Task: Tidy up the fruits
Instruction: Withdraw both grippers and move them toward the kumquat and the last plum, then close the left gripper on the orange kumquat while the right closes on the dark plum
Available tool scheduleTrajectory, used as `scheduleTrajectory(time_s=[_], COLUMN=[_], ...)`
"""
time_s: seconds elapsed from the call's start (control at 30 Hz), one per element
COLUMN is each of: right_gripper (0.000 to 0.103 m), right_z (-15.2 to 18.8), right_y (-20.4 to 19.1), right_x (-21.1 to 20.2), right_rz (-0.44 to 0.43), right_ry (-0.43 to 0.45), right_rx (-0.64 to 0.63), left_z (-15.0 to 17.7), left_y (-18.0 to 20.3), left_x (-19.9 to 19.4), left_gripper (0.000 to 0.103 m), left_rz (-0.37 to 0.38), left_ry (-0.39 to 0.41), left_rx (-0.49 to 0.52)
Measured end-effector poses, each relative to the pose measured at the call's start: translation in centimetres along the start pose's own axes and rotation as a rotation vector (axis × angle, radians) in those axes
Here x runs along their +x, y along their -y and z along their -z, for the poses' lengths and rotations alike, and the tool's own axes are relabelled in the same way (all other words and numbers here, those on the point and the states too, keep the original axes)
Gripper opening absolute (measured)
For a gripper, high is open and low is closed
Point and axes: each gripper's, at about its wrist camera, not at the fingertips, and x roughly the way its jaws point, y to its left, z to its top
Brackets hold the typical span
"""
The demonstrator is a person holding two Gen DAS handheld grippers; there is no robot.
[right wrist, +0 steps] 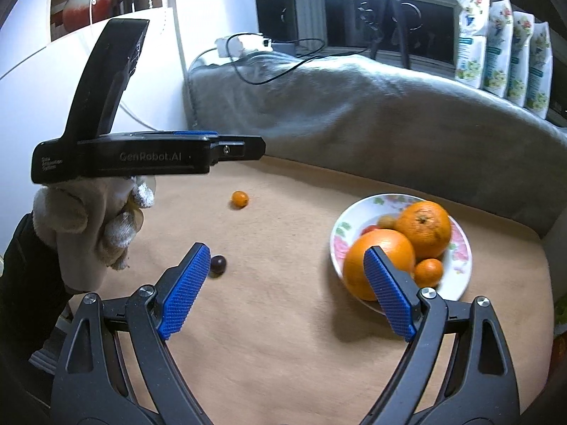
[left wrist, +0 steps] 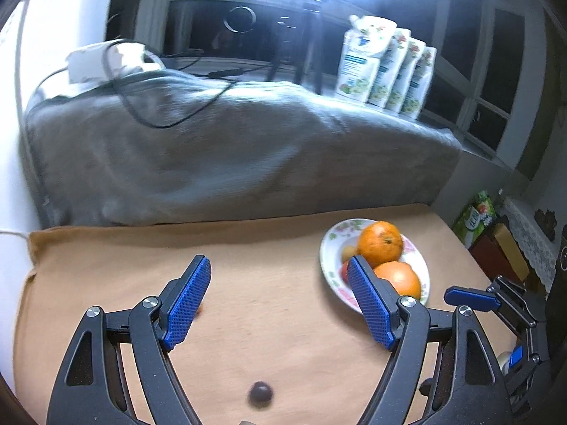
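A flowered white plate (right wrist: 460,248) on the tan table holds two large oranges (right wrist: 423,228), a small orange (right wrist: 428,272) and other small fruits; it also shows in the left wrist view (left wrist: 327,251). A small orange (right wrist: 240,198) and a dark grape (right wrist: 218,265) lie loose on the table to the plate's left. The grape shows in the left wrist view (left wrist: 260,393) too. My left gripper (left wrist: 278,304) is open and empty above the table. My right gripper (right wrist: 285,290) is open and empty, between the grape and the plate.
A grey blanket-covered mound (right wrist: 354,120) borders the table's far side, with cables on it. Several white pouches (right wrist: 503,49) stand on the sill behind. Boxes (left wrist: 496,244) sit right of the table. The gloved hand (right wrist: 99,226) holds the left gripper's body at left.
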Motion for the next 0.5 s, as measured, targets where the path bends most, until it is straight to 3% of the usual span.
scheduleTrajectory(time_s=[0.2,0.5], right_gripper=[0.088,0.072], right_z=[0.0,0.5], right_y=[-1.8,-3.9], right_x=[2.0,5.3], right_rz=[-0.042,-0.108], right_ry=[-0.032,-0.101], right_rx=[-0.022,-0.046], left_z=[0.7,2.2], left_y=[-3.2,-7.4], left_x=[-0.4,-0.1], left_gripper=[0.079,0.059], left_rz=[-0.035,-0.052], left_ry=[-0.004,-0.036], left_rx=[-0.043,-0.120])
